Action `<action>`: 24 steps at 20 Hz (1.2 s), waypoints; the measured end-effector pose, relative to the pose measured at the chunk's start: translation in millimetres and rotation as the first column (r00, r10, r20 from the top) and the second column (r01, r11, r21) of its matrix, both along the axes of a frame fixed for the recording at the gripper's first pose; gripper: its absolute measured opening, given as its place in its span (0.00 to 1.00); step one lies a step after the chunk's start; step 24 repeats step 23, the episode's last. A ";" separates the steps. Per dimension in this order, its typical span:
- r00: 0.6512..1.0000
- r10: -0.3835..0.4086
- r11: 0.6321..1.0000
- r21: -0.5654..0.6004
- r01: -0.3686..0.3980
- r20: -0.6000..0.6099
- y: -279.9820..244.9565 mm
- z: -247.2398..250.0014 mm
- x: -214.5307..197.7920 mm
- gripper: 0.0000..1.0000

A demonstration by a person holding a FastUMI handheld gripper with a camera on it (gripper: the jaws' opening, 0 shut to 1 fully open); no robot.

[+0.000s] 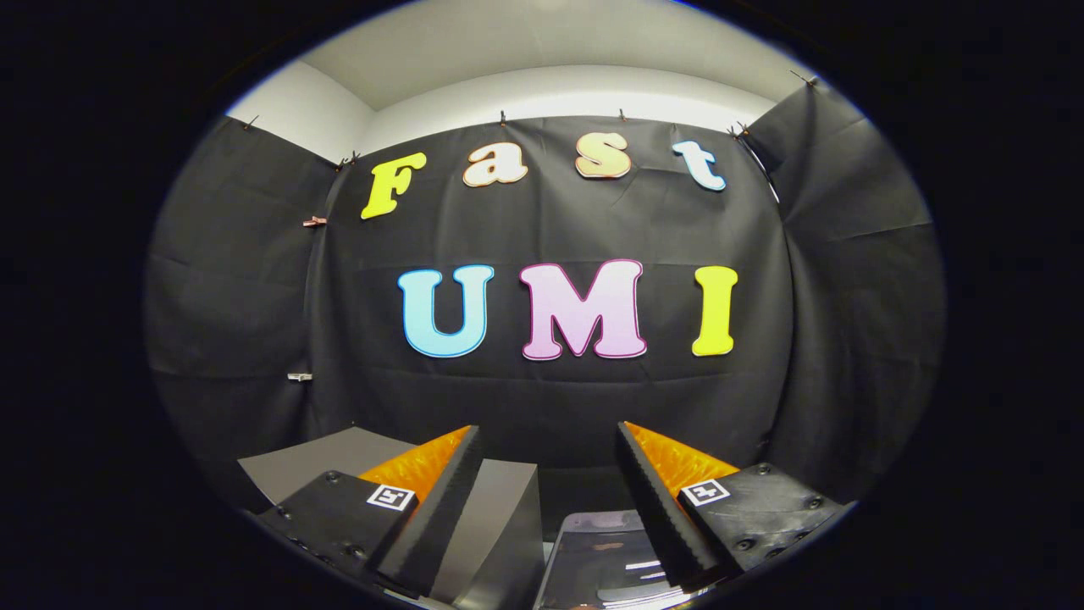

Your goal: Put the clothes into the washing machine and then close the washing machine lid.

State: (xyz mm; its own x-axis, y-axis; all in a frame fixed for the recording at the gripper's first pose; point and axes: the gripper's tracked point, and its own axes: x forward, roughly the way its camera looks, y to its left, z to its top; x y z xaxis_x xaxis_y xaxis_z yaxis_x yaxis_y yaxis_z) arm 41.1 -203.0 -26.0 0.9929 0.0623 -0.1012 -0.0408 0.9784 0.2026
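Washing machine (500, 534) sits low down, between the two fingers and just past them. It looks like a grey box with flat, smooth sides and a sharp corner that points toward the camera. Its flat grey top stretches away behind the left finger. Just beside it, between the fingers and closer to the right one, lies a shiny, see-through lid (605, 559) with rounded corners. Bright streaks of light bounce off it. It is hard to tell if this lid is shut flat or lifted a little.

The gripper (549, 440) holds its two fingers spread wide apart, with a big gap between them. Nothing is pinched in that gap. Each finger has a row of little teeth along its inner edge. Each finger also has one small square sticker with a black and white pattern, so there are two stickers in all.

The fingers cover part of the grey box and part of the shiny lid. The bottom of the lid is cut off, so its full shape cannot be seen. What is under the lid is too dark and shiny to make out.

Behind it all hangs a black cloth wall (550, 229). A few small clips (314, 222) hold it up, and some are too tiny to count well.
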 end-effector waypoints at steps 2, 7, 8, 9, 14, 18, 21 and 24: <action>1.000 -0.004 1.000 0.003 0.004 0.003 -2.0 1.0 0.6 0.98; 1.000 -0.003 1.000 0.001 0.003 0.000 -3.0 -0.8 0.3 0.98; 1.000 -0.003 1.000 0.000 0.003 0.000 -3.4 -1.2 0.2 0.98; 1.000 -0.003 1.000 -0.001 0.003 -0.002 -4.1 -2.3 0.5 0.98; 1.000 -0.004 1.000 0.000 0.004 -0.008 -5.2 -4.1 1.1 0.98; 1.000 0.001 1.000 -0.003 -0.001 -0.008 -3.9 -5.0 3.5 0.98; 1.000 0.004 1.000 -0.006 -0.004 -0.012 -3.2 -5.2 5.6 0.98; 1.000 0.004 1.000 -0.005 -0.004 -0.011 -4.2 -5.3 6.8 0.98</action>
